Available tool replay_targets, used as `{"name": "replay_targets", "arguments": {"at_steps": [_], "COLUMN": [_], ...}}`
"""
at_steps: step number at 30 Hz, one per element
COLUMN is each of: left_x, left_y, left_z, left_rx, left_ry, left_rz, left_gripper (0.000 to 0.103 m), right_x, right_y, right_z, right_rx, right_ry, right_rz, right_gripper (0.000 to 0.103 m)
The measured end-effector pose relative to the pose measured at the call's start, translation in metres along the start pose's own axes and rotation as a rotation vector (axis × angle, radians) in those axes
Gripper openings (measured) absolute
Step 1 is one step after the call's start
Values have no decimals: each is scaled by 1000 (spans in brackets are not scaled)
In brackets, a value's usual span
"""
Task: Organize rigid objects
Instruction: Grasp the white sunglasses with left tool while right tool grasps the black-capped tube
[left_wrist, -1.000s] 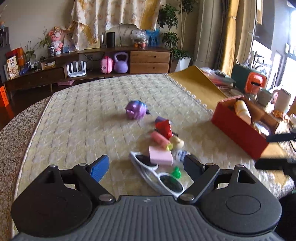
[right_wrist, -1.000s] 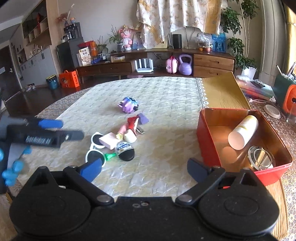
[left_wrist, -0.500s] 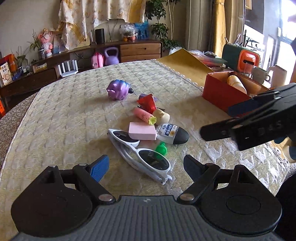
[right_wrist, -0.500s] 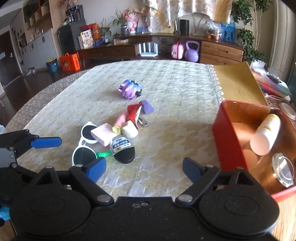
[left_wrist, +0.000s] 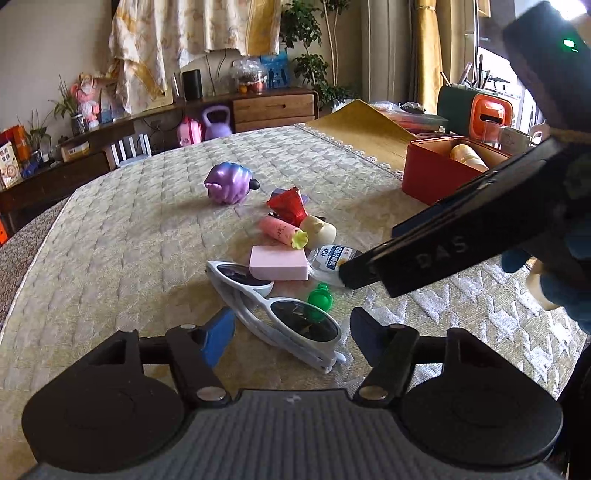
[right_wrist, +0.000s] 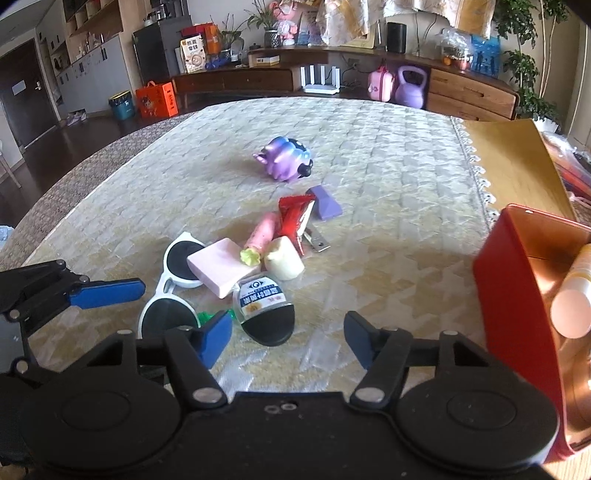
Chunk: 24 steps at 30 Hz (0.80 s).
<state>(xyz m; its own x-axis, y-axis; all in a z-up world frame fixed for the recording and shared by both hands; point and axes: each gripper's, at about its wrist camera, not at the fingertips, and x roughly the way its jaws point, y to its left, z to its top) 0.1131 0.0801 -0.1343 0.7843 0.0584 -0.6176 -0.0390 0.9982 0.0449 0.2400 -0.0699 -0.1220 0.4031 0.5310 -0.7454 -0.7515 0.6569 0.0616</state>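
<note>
While both tongs close, nothing gripped: left tongs (left_wrist: 291, 332) straddle sunglasses (left_wrist: 280, 310); right tongs (right_wrist: 288, 338) near bottle (right_wrist: 264, 306); red box (right_wrist: 517, 295) right, open counter (right_wrist: 388, 258) between.

It was a home living room — a long wooden sideboard (right_wrist: 436, 79), draped patterned curtain (left_wrist: 192, 33), potted leafy plant (left_wrist: 306, 62).

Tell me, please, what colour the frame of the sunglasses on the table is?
White, with dark lenses; the sunglasses show best in the left wrist view.
</note>
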Motion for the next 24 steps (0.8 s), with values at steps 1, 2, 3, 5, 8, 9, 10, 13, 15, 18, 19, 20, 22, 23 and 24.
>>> {"name": "replay_targets", "arguments": {"at_steps": [1,2,3,5,8,9,10,13,15,18,19,20,22,23,24], "left_x": [1,1,1,2,4,5,5,7,8,8,8,8,8,8,9], "left_y": [0,-1,-2,-3,-4,-4,-4,-2,-1,-2,-2,-2,-2,-2,-2], "left_z": [0,0,0,0,0,-1,-1,-2,-1,-1,0,0,0,0,0], "left_rx": [4,8,12,21,25,23,22,14,12,14,13,14,18,22,22], "left_ry": [-1,-4,-7,-11,-8,-7,-5,-5,-9,-12,-12,-13,-15,-15,-14], "left_rz": [-1,-2,-2,-4,-9,-11,-12,-11,-6,-6,-6,-6,-4,-2,-3], "left_gripper": [63,63,63,59,56,56,56,55,51,50,50,49,44,43,43], "right_x": [2,4,6,11,16,18,19,20,21,22,22,21,20,19,19], "right_y": [0,1,2,4,7,8,9,13,15,19,20,21,22,23,23], "right_z": [1,2,3,4,5,6,6,6,6,5,5,5,4,4,4], "right_rx": [-1,-3,-7,-11,-14,-19,-23,-36,-43,-64,-70,-73,-75,-76,-76], "right_ry": [3,6,8,13,12,12,12,10,9,4,1,-1,-2,-2,-3], "right_rz": [2,2,2,2,4,0,-4,-10,-16,-32,-34,-33,-34,-35,-35], "right_gripper": [63,61,60,56,55,55,55,55,55,51,47,42,39,39,39]}}
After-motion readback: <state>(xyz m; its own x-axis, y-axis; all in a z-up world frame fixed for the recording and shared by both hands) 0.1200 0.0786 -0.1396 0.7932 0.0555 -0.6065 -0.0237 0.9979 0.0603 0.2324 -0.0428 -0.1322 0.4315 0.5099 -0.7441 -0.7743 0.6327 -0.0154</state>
